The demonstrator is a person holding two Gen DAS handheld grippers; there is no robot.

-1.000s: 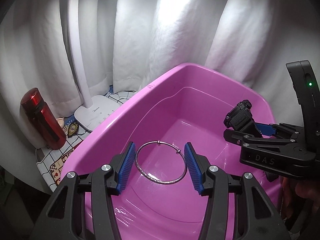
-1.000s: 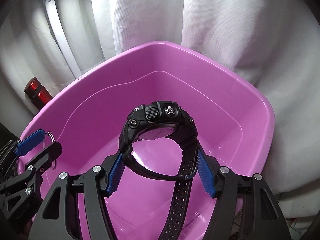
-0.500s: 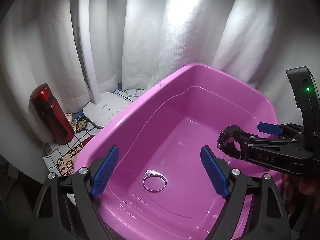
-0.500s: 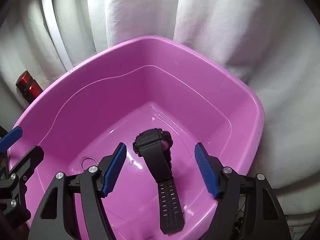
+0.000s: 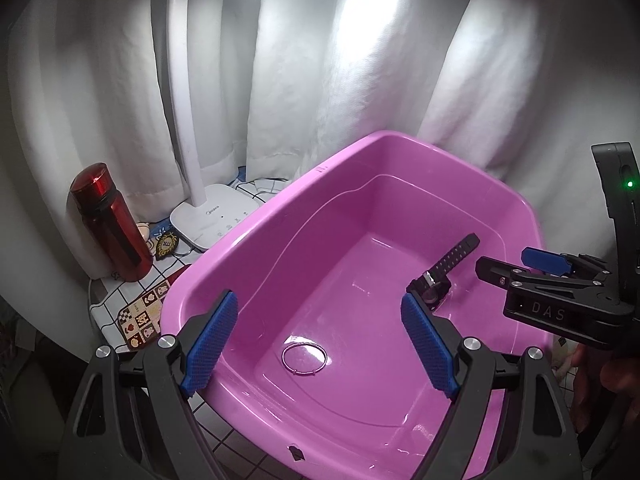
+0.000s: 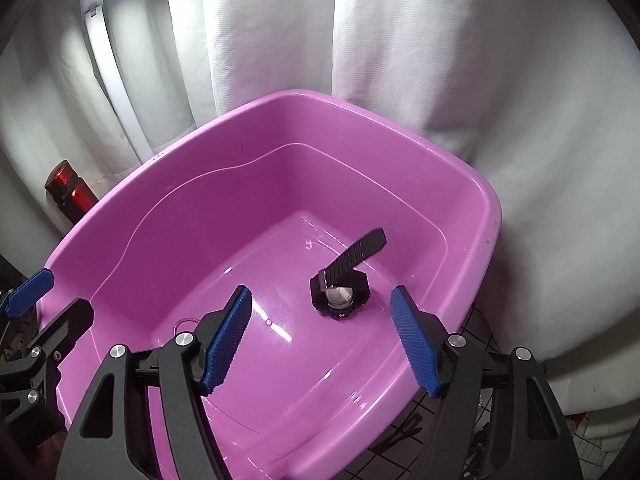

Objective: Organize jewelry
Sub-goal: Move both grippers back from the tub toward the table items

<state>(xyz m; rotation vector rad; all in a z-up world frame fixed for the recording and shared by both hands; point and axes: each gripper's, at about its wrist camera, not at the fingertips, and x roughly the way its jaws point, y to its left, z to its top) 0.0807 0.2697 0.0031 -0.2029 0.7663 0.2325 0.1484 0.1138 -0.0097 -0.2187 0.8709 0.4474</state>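
While both pieces of jewelry lie on the floor of the pink tub (image 5: 248, 248), neither is held by anything. Farthest left on the counter (image 5: 132, 308), outside the tub, stand a red bottle (image 5: 108, 224) and the base of a white lamp (image 5: 212, 216); neither belongs to the job.

Moving rightward, the left hand-held gripper (image 5: 320, 344) hangs above the tub's near-left part with its blue pads spread wide and nothing between them. The silver bangle (image 5: 304, 359) lies flat almost straight below and ahead of it, on the tub floor, so this hand is plainly the nearer one to it. Being a ring, it has no long axis to line up with.

Further right, the black watch (image 6: 340, 292) rests face down toward the tub's right side, one strap running up and away toward the far-right wall. The right hand-held gripper (image 6: 320, 336) is above it, likewise wide open and empty, with the watch case just ahead between its pads. Any further pick in the tub would, I judge, pair bangle with left and watch with right.
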